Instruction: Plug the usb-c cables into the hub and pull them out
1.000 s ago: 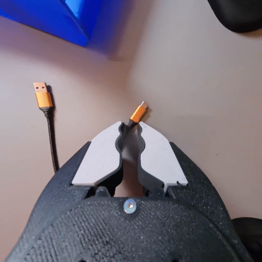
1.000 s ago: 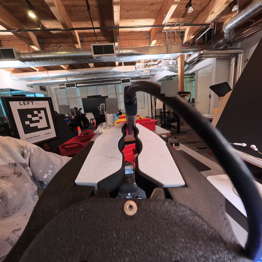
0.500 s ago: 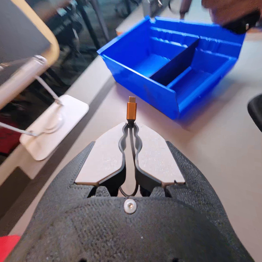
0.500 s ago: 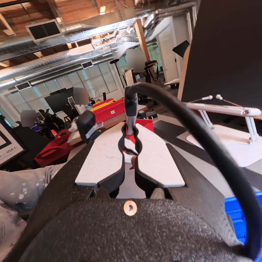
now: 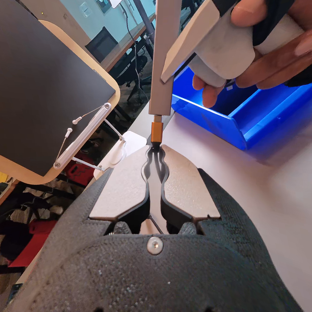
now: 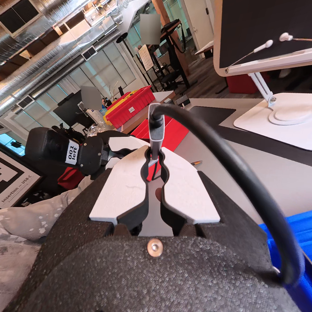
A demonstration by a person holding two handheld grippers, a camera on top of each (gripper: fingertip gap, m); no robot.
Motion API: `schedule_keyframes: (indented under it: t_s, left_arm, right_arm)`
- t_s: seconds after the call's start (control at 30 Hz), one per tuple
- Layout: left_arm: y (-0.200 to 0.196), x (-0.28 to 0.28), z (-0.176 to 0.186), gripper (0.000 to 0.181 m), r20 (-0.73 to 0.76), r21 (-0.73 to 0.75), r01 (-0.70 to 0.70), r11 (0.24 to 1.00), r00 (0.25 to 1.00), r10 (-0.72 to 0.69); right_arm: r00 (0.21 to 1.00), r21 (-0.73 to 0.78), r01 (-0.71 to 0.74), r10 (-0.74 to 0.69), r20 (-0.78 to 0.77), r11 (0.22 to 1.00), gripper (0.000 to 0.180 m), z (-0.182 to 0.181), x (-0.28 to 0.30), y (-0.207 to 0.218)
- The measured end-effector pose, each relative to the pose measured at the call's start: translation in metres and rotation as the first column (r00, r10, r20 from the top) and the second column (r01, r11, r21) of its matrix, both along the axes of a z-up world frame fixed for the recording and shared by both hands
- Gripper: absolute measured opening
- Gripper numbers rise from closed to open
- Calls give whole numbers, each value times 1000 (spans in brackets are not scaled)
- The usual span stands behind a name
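The left gripper (image 5: pixel 156 148) has its jaws pinched narrow on the thin black cable just behind the orange metal-sleeved usb-c plug (image 5: pixel 157 132), which points up. The plug's silver tip meets the lower end face of the slim grey aluminium hub (image 5: pixel 162 67), and bare metal still shows, so it seems only partly seated. The right gripper (image 6: pixel 154 152) holds that hub (image 6: pixel 156 133) upright above the pale tabletop (image 5: pixel 236 177), jaws closed on its narrow body, with the hub's own thick black lead (image 6: pixel 228 160) arching over to the right. A blue plastic bin (image 5: pixel 236 118) sits behind.

The main risk is a skewed push. Because the grip is on the soft cable rather than the sleeve, the plug can tilt, jam at the port mouth or buckle. The hub may also slide or pivot in its grip under pressure.
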State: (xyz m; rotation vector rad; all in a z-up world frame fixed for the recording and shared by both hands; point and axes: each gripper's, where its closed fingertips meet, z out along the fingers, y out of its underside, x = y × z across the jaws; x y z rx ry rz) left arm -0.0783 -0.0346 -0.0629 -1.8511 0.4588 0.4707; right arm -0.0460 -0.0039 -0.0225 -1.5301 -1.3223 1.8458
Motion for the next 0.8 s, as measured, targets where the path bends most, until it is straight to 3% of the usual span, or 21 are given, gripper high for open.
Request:
schedule_keyframes:
  t_s: [0.5,0.8]
  left_arm:
    - [-2,5,0,7,-8,-19,-6,1000,1000,5]
    - [-3,17,-3,7,77,24,131,991,988,-132]
  right_arm:
    - [1000,-83,-15,16,18,996,9,-5,-2,3]
    - [996,-44,-83,85,34,996,9,-10,7,-1]
